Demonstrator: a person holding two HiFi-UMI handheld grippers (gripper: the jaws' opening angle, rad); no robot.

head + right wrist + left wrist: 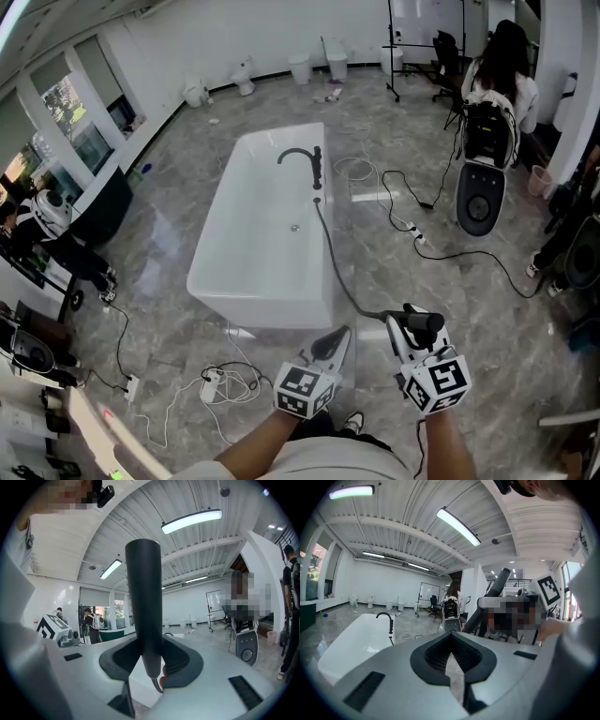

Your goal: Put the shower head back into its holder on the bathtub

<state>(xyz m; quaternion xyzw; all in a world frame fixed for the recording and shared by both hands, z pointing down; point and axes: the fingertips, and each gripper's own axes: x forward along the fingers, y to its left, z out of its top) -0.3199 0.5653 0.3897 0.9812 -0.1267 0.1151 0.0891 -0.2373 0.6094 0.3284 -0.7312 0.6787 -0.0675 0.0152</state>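
**Shower head gripped in our right claw, well short of the bathtub**

We hold the dark shower head in the right claw. In the right gripper view its handle stands up out of the jaws, which sit wide apart with their pads against its two sides. A thin hose leaves the handle's lower end. It runs forward from the claw, along the side of the tub, and up to the rim beside the black faucet.

The white bathtub lies ahead of the right claw and a little to its left, well apart from it, on the grey marble floor. The faucet stands on the tub's far right rim, farther from the claw than the near end of the tub.

Our left claw hangs just to the left of the right one. Its jaws are pressed together with nothing between them. A tangle of white cable lies on the floor to its left.
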